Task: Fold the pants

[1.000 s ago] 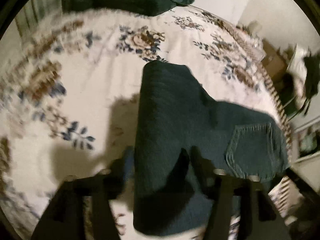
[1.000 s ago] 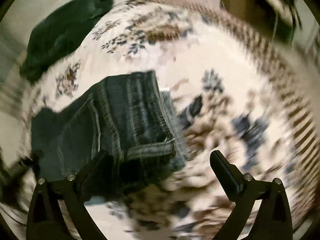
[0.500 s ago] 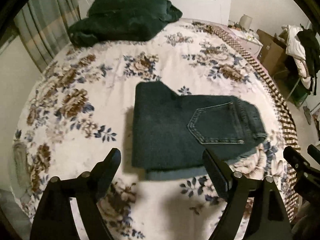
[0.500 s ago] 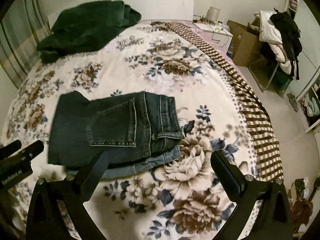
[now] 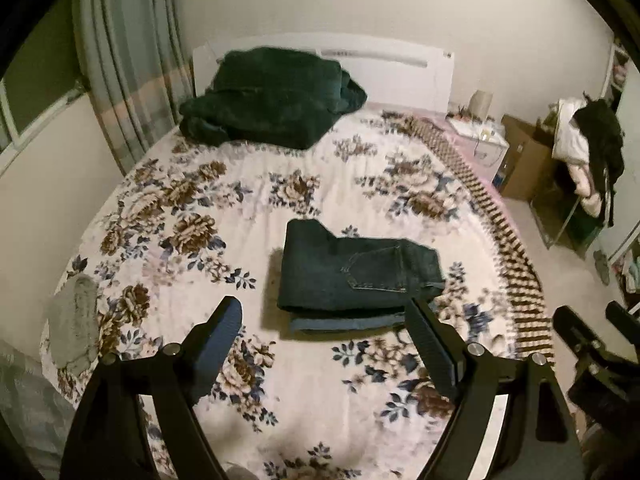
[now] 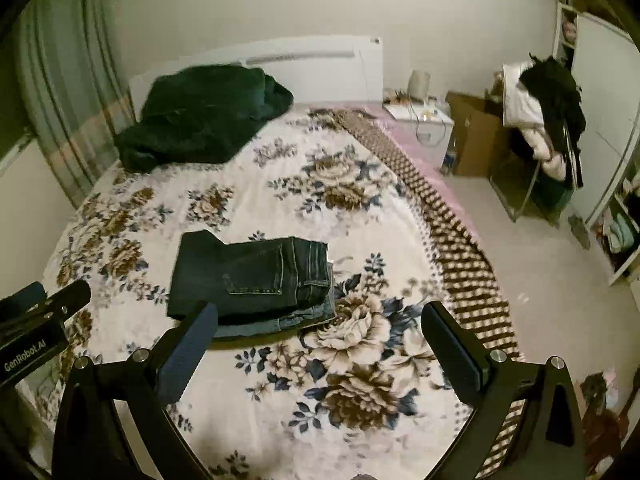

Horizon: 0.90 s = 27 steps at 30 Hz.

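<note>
Dark blue jeans [image 5: 356, 276] lie folded in a compact rectangle on the floral bedspread [image 5: 200, 208], back pocket up. They also show in the right wrist view [image 6: 248, 276]. My left gripper [image 5: 324, 320] is open and empty, held back above the near part of the bed, short of the jeans. My right gripper [image 6: 318, 320] is open and empty, to the right of the jeans and nearer to me. The right gripper shows at the edge of the left wrist view [image 5: 592, 344], and the left gripper at the edge of the right wrist view [image 6: 40, 320].
A dark green blanket [image 5: 272, 100] is heaped by the white headboard [image 5: 392, 68]. A striped blanket border [image 6: 452, 236] runs down the bed's right side. A nightstand [image 6: 424, 120], a cardboard box [image 6: 472, 136] and a clothes-laden chair [image 6: 544, 128] stand right of the bed.
Both grippers have pulled back and up from the jeans, which now lie folded and free on the bed. One second ago the left gripper was right over the denim.
</note>
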{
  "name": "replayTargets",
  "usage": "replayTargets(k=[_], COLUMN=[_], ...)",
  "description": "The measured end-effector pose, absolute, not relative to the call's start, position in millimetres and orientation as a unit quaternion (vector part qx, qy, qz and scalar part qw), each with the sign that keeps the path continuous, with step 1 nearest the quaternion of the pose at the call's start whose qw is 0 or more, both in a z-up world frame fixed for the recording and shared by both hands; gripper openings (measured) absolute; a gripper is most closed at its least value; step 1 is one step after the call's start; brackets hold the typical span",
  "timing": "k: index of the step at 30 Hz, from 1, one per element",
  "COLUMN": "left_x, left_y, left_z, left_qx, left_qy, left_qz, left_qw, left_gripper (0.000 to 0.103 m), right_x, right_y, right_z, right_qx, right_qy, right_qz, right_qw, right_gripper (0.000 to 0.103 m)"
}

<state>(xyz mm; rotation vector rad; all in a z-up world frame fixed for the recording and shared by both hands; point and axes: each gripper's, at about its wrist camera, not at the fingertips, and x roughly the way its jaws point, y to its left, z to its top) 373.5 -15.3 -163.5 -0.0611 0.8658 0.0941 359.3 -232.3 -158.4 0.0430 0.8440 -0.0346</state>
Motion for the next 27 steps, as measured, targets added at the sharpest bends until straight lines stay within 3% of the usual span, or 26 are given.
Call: replayTargets(k=[10, 22, 25, 27], left_x=[272.4, 207.8, 203.3, 199.7], left_y=[-30.5, -34.4, -33.4, -34.0], left_z=[-80.6, -41.6, -42.1, -40.3], left_qx=[-0.041, -0.049, -0.052, -0.05], left_qy=[0.362, 0.347, 0.361, 0.364], left_qz=[0.064, 0.099, 0.084, 0.082], left_qw=[0.929, 0.931, 0.928, 0.926], left_gripper=[0.083, 0.083, 0.098, 0.098], right_x=[243.0, 143.3, 131.3, 126.9], right_y=[-243.8, -261.7, -265.3, -264.6], right_z=[-51.1, 26.9, 36.9, 41.5], right_qx=[0.009, 0.011, 0.013, 0.012], right_qy=[0.36, 0.335, 0.338, 0.339], right_qz=[0.012, 0.027, 0.028, 0.028], right_qw=[0.933, 0.942, 0.941, 0.94], right_gripper=[0.103, 0.103, 0.103, 0.103])
